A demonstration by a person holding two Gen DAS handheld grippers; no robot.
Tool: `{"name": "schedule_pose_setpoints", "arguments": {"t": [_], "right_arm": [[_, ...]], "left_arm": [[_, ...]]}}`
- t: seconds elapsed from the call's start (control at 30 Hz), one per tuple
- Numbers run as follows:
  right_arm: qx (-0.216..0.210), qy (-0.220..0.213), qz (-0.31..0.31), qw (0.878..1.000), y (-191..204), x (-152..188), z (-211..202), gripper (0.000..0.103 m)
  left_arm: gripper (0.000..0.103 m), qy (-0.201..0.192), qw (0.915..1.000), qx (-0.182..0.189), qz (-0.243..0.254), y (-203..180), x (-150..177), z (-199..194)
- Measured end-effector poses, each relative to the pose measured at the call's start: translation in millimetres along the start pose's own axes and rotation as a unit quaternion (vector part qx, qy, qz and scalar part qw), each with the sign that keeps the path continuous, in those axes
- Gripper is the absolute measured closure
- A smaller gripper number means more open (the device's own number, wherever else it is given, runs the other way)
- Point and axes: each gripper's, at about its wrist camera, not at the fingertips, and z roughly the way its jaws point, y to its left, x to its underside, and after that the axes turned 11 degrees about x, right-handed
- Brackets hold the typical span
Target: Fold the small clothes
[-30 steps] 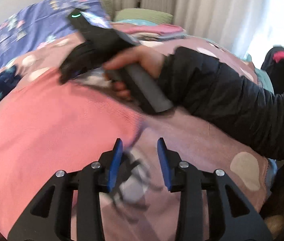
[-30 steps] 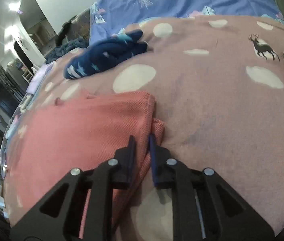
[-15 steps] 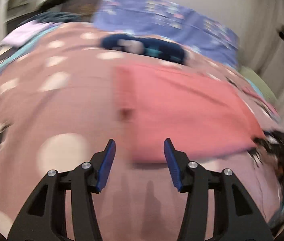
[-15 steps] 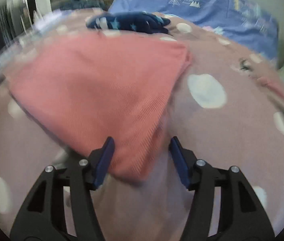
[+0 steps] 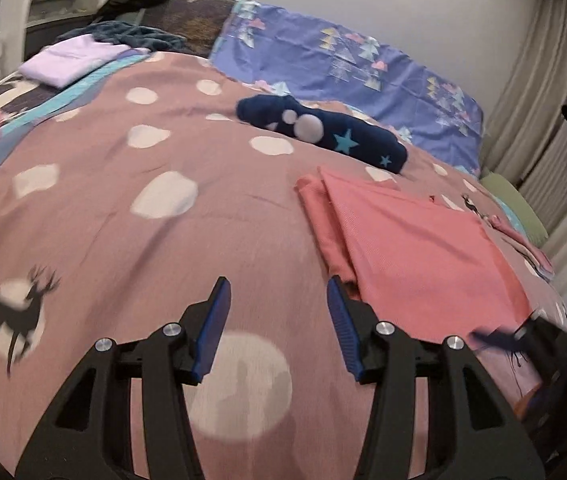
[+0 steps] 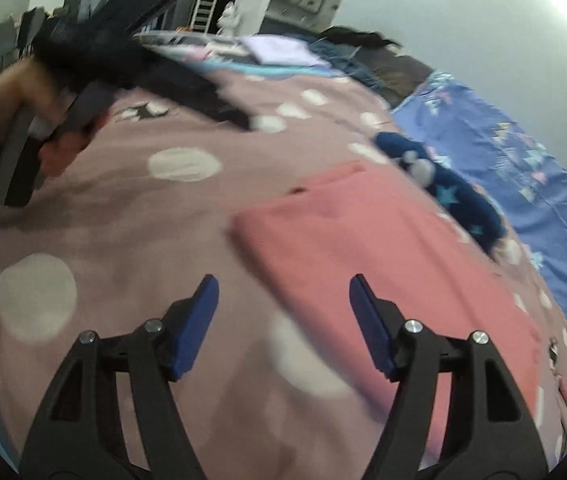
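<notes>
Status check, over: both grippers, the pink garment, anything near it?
Left hand-held gripper open, empty. Right hand-held gripper open, empty. Pink garment lies folded flat on the blanket. Navy star garment lies just beyond it.

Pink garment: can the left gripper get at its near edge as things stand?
Probably yes. The left gripper is open and empty, the pink garment lies flat just ahead to its right, and only bare blanket lies between.

Pink garment (image 5: 423, 248): fine-ribbed matt cloth. Bedspread (image 5: 163, 240): soft matt fabric. Jaws: ridged blue pads.
</notes>
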Motion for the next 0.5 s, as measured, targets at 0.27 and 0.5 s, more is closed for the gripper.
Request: {"name": "schedule_pose_setpoints", "arguments": {"t": [0.27, 0.5], "right_arm": [[0.09, 0.018, -0.057, 0.994, 22.7, -14.1, 35.0, 0.035], [0.101, 0.02, -0.06, 0.993, 29.5, -25.6, 51.7, 0.046]], "left_arm": [[0.052, 0.059, 0.9914, 0.115, -0.02, 25.9, -45.8, 74.8], [0.05, 0.094, 0.9664, 0.22, -0.095, 42.2, -71.9, 153.6]]}}
